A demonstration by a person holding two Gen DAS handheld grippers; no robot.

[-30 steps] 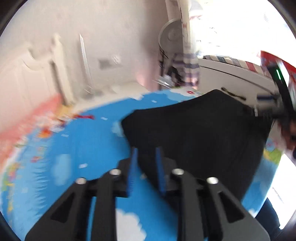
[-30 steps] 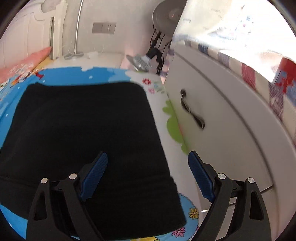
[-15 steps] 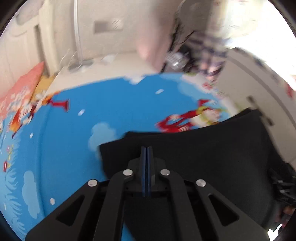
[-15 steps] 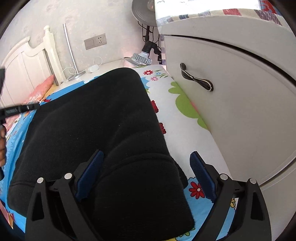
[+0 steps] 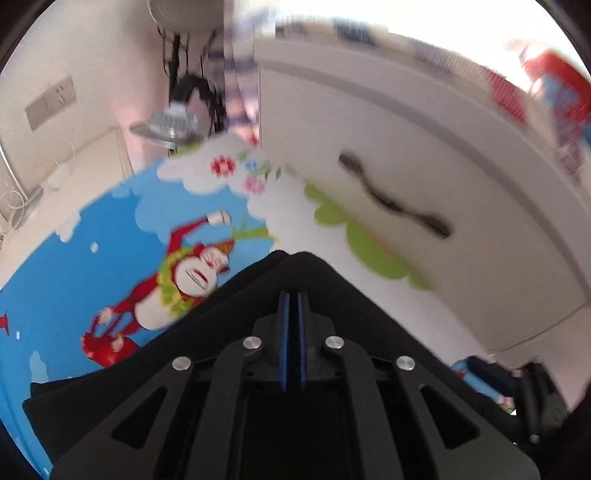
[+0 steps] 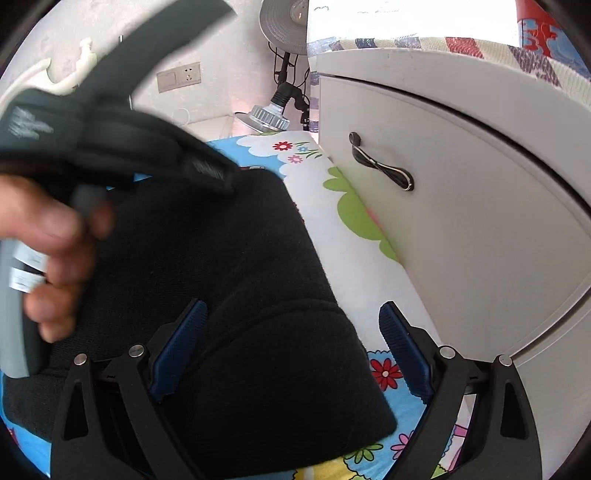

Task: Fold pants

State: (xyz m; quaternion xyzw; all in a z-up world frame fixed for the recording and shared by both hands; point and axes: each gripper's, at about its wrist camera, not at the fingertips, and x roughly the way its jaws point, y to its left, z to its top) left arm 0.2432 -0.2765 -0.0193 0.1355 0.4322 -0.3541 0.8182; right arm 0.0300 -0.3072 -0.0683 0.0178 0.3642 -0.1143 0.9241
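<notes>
1. Left gripper: jaws pressed together, blue pads nearly meeting, with a peak of the black pants pinched up between and just ahead of them. The cloth fell away to both sides of the jaws and back under the gripper's frame.
2. Right gripper: jaws spread wide, gripping nothing. The left pad sat over the pants; the right pad hung past the cloth's right edge, above the mat. Whether the left pad touched the fabric could not be told.
3. Pants in the right wrist view: a thick, doubled black bundle lying between and ahead of the right jaws, with a folded edge running across just beyond the pads.
4. Ahead-left of the right jaws: the person's hand wrapped around the grey handle of the left gripper, whose blurred dark body crossed above the pants.
5. Under everything: a cartoon-printed play mat, blue with clouds, flowers and a red-clad figure, showing left of and beyond the left jaws.
6. Right of both jaws: a white cabinet with a dark curved handle, standing just beside the mat's edge.
7. Farther ahead: a lamp head on a black stand, a wall socket, and a round grey fan above.
</notes>
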